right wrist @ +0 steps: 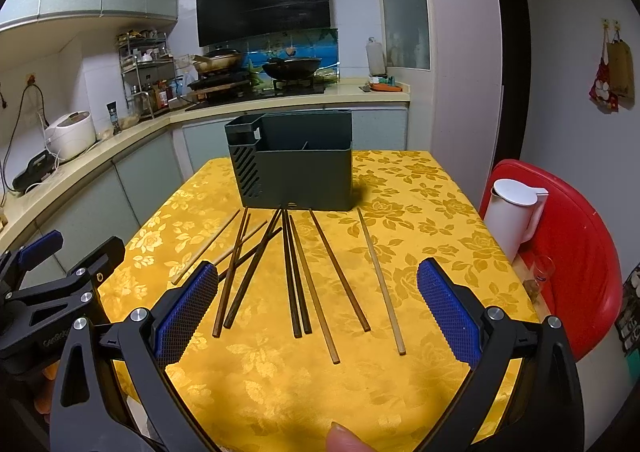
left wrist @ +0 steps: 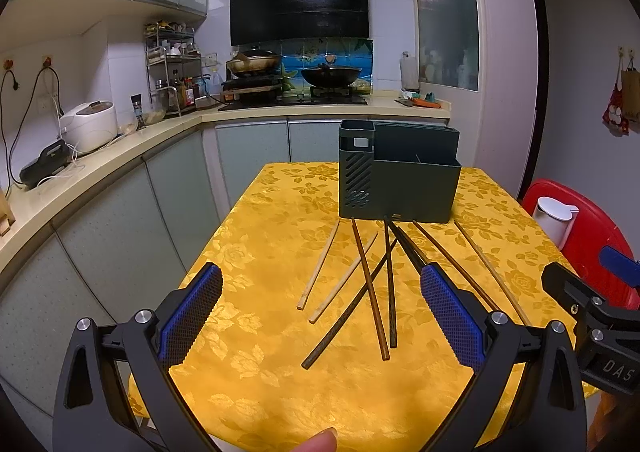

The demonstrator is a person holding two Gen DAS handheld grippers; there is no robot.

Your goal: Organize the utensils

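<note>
A dark green utensil holder (left wrist: 398, 180) (right wrist: 296, 176) stands upright at the far middle of the yellow floral tablecloth (left wrist: 256, 252) (right wrist: 420, 220). Several chopsticks (left wrist: 370, 288) (right wrist: 296, 276), some dark and some pale wood, lie fanned out on the cloth in front of it. My left gripper (left wrist: 320, 312) hovers open over the near left of the table, nothing between its blue pads (left wrist: 192, 316). My right gripper (right wrist: 316, 312) is open too, above the near ends of the chopsticks. Each gripper shows at the edge of the other's view.
A white lidded jug (right wrist: 516, 216) (left wrist: 556, 218) rests on a red stool (right wrist: 580, 252) right of the table. A kitchen counter (left wrist: 120, 156) with a rice cooker (left wrist: 90, 124) curves along the left; stove and woks (left wrist: 330, 76) lie behind. A fingertip (right wrist: 344, 438) shows at the bottom.
</note>
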